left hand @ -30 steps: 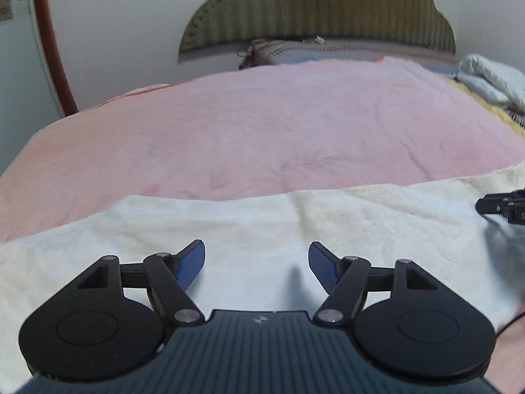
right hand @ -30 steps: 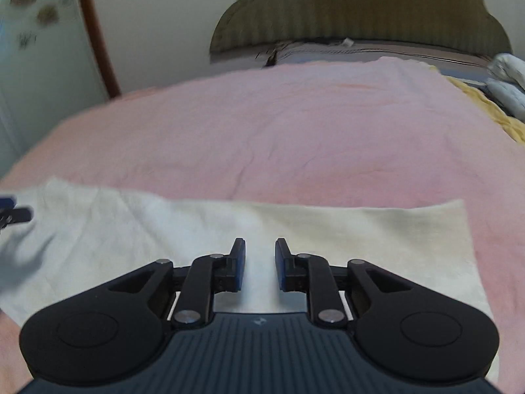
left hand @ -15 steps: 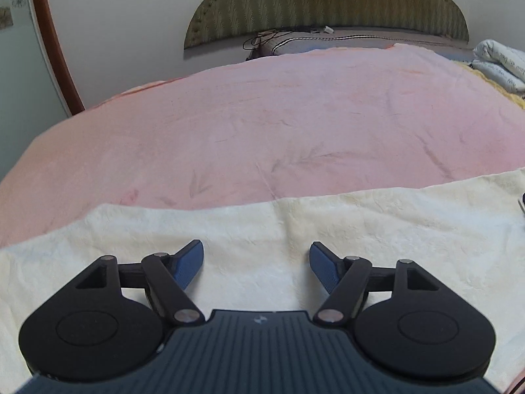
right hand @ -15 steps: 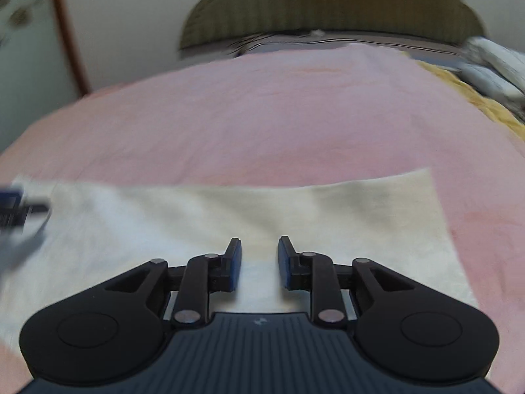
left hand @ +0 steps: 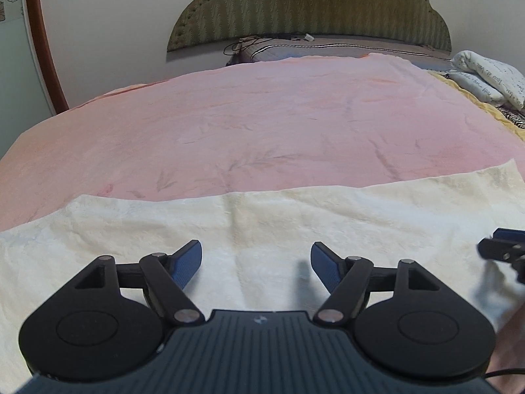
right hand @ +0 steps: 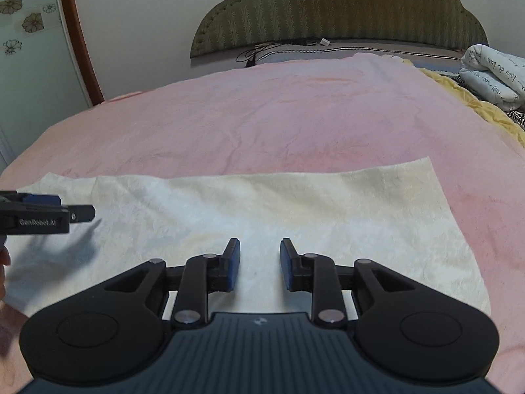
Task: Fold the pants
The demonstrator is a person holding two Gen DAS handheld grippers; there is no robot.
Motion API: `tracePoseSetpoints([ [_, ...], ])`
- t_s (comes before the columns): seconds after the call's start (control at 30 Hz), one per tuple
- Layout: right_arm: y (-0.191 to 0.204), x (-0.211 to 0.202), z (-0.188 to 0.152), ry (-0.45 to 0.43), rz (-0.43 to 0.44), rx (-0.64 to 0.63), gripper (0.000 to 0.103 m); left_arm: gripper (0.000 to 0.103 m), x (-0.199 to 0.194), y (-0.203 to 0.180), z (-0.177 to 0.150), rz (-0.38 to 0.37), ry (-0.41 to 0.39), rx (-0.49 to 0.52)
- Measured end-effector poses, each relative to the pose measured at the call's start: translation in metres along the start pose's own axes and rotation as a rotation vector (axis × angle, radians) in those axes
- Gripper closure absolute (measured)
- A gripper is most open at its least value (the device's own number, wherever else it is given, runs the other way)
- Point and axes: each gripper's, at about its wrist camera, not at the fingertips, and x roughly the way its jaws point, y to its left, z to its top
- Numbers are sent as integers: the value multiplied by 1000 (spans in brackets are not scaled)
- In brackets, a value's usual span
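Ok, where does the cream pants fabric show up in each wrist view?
Left wrist: the pants span the lower middle, running off the left edge, under the open left gripper.
Right wrist: the pants cross the middle, right edge visible, under the right gripper.
Shared landmark: the green headboard.

**My two grippers, up close**

I see my left gripper (left hand: pixel 256 264) and right gripper (right hand: pixel 259 264) built alike: matte black linkage arms, silver pivot screws, blue ribbed pads (left hand: pixel 185 264), ridged dark-grey housing. White "GenRobot.AI" lettering marks the left one's side.
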Motion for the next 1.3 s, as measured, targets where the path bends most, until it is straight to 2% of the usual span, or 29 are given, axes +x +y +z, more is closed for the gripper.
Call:
tracePoseSetpoints([
  [0.07, -5, 5, -5, 7, -40, -2, 64, 23, 2, -5, -3, 6, 1, 13],
  [0.17, -9, -3, -8, -18, -110, -7, 61, 23, 8, -11, -7, 35, 21, 43],
  [0.4, -17, -43, -21, -89, -76, 47, 59, 23, 6, -14, -9, 11, 28, 16],
  [0.53, -20, -58, -26, -97, -59, 65, 54, 22, 3, -17, -9, -18, 27, -5],
  [0.7, -12, -50, -26, -76, -20, 41, 47, 19, 8, -27, -15, -42, 56, 3],
  [0.83, -17, -31, -31, -23, -56, 69, 47, 19, 7, -28, -17, -49, 57, -3],
  [0.9, -18, -41, -33, -64, -119, 91, 47, 18, 7, -28, -18, -50, 55, -6],
  [0.97, -22, -58, -35, -137, -139, 125, 44, 18, 7, -28, -18, -51, 57, -8],
  [1.03, -32, -73, -39, -173, -130, 193, 34, 18, 4, -27, -18, -59, 46, -17],
  [1.17, -64, -83, -58, -120, -33, 358, 33, 18, -4, -26, -20, -71, 28, -24],
  [1.3, -82, -74, -73, -63, 54, 485, 33, 18, -11, -24, -21, -74, 6, -18],
])
